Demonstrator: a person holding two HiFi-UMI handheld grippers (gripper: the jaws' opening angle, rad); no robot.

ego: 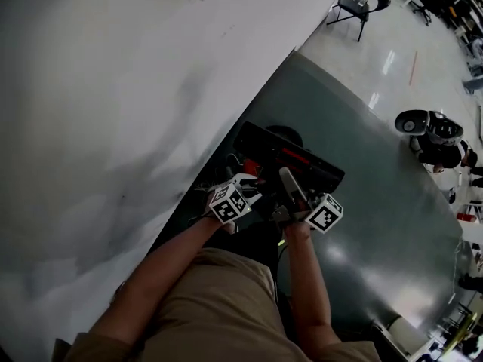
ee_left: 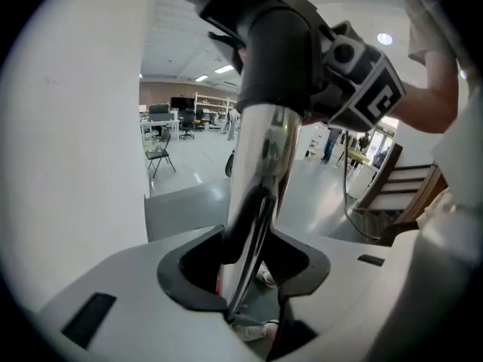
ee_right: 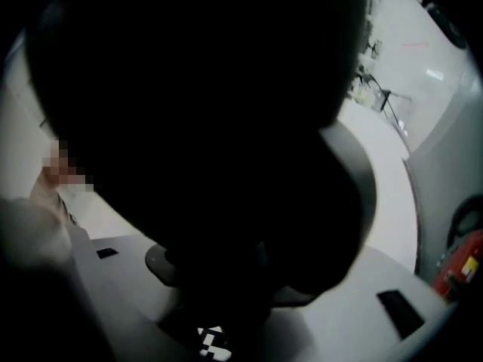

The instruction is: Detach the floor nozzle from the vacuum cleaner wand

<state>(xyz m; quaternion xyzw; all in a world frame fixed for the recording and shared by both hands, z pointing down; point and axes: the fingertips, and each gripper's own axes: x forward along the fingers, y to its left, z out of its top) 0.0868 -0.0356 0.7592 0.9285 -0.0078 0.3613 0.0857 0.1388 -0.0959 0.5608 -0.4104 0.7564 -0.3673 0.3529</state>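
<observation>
Left tongs [ee_left: 253,281] clamp wand [ee_left: 264,149]; right tongs [ee_right: 226,277] clamp dark floor nozzle neck [ee_right: 211,142].

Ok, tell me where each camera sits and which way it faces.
Head view: on the person's head, facing steeply down at the floor nozzle on the dark mat; forearms, left gripper and right gripper show.
Left gripper view: on the left gripper, looking along jaws clamped on the shiny wand; an arm shows upper right.
Right gripper view: on the right gripper, jaws closed round a black vacuum part.
Shared: the right gripper's marker cube, in head and left gripper views.
</observation>
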